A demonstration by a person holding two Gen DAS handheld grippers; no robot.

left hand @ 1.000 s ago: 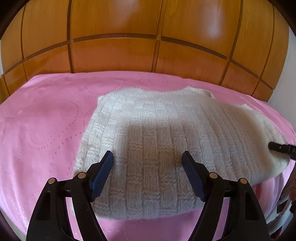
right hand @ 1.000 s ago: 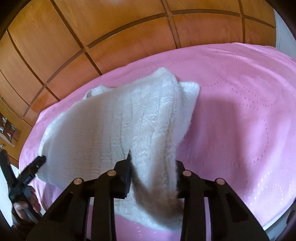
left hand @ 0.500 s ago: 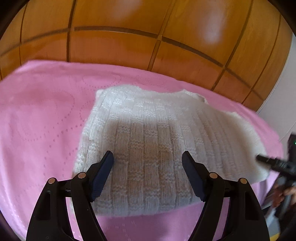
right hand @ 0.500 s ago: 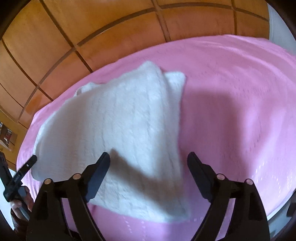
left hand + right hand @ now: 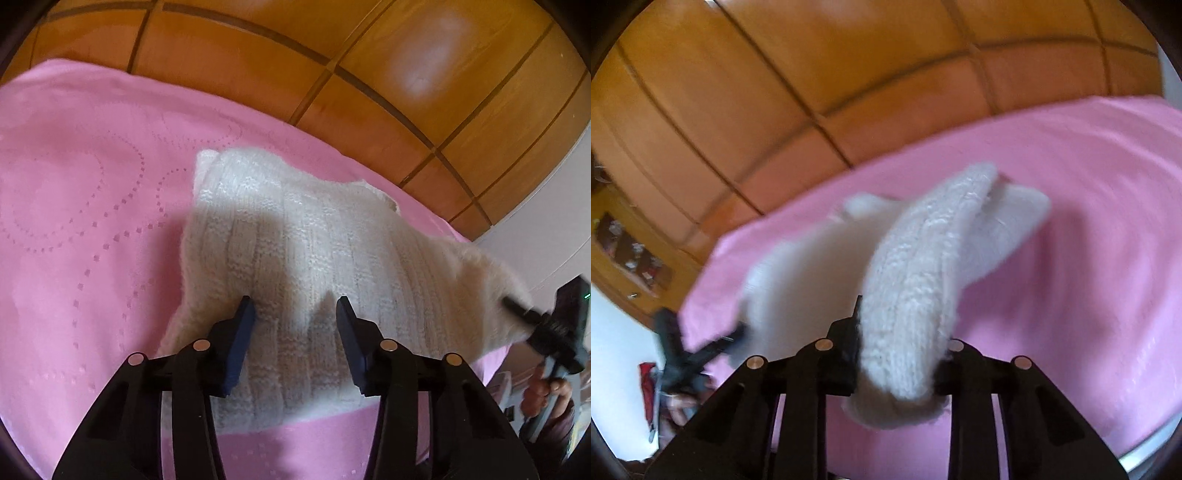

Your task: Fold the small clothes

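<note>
the white sweater (image 5: 314, 266) is lying near the bed (image 5: 74, 221)'s near edge. the right gripper (image 5: 899, 347) is closing, pinching a lifted sweater edge; the left gripper (image 5: 295, 325) is closing around a fold, pads not yet pressing. next: carrying the edge across evenly.

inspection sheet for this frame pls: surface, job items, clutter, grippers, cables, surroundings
Surface: pink embossed bedspread, smooth.
Job's things: white chunky-knit sweater, one edge lifted off the bedspread.
Clutter: nothing seen on the bedspread.
Grippers: left gripper closing over the sweater, its fingers not pressing it; right gripper clamped on a bunched fold of sweater.
Cables: nothing seen.
Surroundings: orange wooden panelled wall; blurred shelf with small items.
</note>
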